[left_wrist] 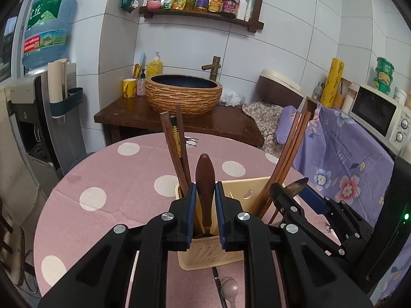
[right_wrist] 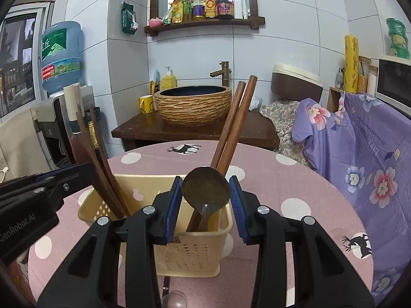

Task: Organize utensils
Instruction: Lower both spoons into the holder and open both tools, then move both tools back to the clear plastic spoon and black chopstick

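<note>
A cream plastic utensil basket stands on the pink dotted table. My left gripper has its pads against a dark wooden handle that stands upright in the basket's left part. My right gripper brackets the bowl of a dark wooden spoon standing in the right part; small gaps show beside the bowl. It shows from the side in the left wrist view. Brown chopsticks stand in the left part and the right part.
A pink spoon and a dark chopstick lie on the table in front of the basket. Behind the table are a wooden stand with a woven basin, a water dispenser at left, and a purple floral cloth with a microwave at right.
</note>
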Motion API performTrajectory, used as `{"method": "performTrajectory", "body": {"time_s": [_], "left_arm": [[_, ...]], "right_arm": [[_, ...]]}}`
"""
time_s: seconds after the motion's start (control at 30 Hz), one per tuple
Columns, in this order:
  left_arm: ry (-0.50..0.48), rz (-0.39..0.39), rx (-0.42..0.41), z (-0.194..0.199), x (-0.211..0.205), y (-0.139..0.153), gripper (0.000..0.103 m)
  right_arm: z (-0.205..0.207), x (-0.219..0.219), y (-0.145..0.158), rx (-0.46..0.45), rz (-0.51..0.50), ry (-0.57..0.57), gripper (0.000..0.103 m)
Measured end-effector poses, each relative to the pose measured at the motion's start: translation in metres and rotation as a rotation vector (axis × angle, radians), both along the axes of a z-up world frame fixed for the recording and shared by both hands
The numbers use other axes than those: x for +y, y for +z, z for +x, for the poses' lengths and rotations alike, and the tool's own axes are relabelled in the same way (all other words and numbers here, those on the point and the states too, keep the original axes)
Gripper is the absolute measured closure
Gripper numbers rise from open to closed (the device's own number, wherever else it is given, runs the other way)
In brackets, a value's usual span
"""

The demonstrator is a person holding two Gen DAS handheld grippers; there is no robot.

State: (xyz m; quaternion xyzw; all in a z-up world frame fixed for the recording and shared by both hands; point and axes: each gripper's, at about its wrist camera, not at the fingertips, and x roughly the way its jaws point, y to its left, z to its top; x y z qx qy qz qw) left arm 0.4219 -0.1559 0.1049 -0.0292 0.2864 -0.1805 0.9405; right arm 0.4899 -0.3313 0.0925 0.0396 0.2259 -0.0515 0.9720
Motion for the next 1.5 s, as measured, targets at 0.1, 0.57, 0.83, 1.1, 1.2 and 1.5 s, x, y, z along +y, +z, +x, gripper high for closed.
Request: {"method": "performTrajectory", "body": {"time_s": [0.1, 0.57, 0.83, 1.1, 1.2, 1.5], "left_arm": [[-0.003, -0.005, 0.005, -0.001, 0.002, -0.001, 0.087], [0.036, -0.072, -0.094, -0.063, 0.038, 0.002, 0.027], [0.064, 0.029, 0.021, -0.094, 0.050, -0.052, 0.012], [0.105, 0.085, 0.087, -0.117, 0.067, -0.088, 0.013], [0.128, 0.084, 0.100, -0.124, 0.075, -0.096, 0.023], [0.130, 0.075, 0.160, -0.131, 0.079, -0.120, 0.045]], "right_arm": [[-0.001, -0.002, -0.002, -0.008, 0.011, -0.002, 0.065], [-0.057, -0.006, 0.008, -0.099, -0.037, -0.007, 0.028], [-0.107, 0.016, -0.023, 0.021, -0.070, 0.109, 0.027], [-0.123, 0.026, -0.075, 0.208, -0.007, 0.149, 0.030], [-0.124, 0.025, -0.090, 0.261, 0.005, 0.154, 0.034], [-0.102, 0.028, -0.115, 0.368, 0.047, 0.182, 0.045]]}}
